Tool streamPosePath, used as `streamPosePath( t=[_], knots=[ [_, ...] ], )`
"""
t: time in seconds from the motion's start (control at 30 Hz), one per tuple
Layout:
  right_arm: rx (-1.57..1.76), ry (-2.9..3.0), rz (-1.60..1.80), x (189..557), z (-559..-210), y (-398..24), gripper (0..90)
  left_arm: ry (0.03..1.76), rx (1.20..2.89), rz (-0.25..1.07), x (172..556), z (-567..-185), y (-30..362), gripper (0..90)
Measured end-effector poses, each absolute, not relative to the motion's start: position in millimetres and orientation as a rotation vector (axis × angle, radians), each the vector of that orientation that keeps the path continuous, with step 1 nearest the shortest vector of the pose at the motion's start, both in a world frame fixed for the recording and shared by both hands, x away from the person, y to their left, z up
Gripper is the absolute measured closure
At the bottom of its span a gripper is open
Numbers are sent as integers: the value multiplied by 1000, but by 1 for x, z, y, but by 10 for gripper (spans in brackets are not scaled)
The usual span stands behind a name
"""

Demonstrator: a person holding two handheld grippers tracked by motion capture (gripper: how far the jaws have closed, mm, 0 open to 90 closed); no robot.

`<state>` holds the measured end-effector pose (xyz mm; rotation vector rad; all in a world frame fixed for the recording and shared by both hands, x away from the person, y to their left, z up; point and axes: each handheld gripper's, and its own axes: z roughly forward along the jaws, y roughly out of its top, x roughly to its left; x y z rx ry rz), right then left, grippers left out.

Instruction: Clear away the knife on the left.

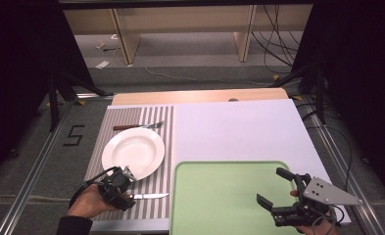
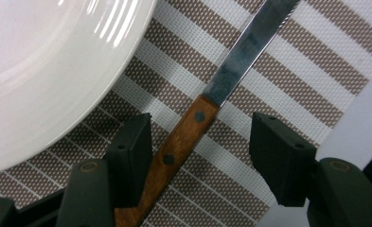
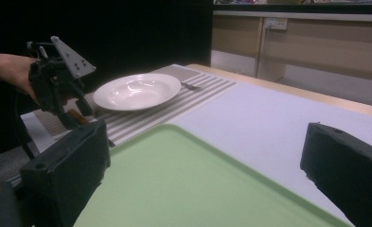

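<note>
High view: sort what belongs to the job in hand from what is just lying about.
In the job:
- left hand-held gripper, open astride the knife handle
- knife
- probably the green tray, under the open right hand-held gripper

Lying about:
- white plate
- fork
- striped placemat

The striped placemat along the table's left edge is crowded: a fork lies toward its far edge, a white plate fills its middle, and a knife lies at its near edge. The green tray at the near edge is left bare, as is the white surface toward the far right corner.
</note>
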<state>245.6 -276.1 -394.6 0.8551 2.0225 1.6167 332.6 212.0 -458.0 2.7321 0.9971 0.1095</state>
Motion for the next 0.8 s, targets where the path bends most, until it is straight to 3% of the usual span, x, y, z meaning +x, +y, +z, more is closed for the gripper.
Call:
streamPosePath(
  t=[0.23,0.37,0.7,0.8],
  knots=[
    [851,2025,1621,246,-395,-276,34,971,2770,83,337,-462,206,480],
    [850,2027,1620,247,-395,-276,37,1130,2750,34,343,-460,209,579],
    [842,2041,1616,247,-396,-273,40,1015,2883,74,342,-459,195,757],
    [844,2046,1611,247,-396,-272,40,999,2892,75,342,-459,194,767]
  ],
)
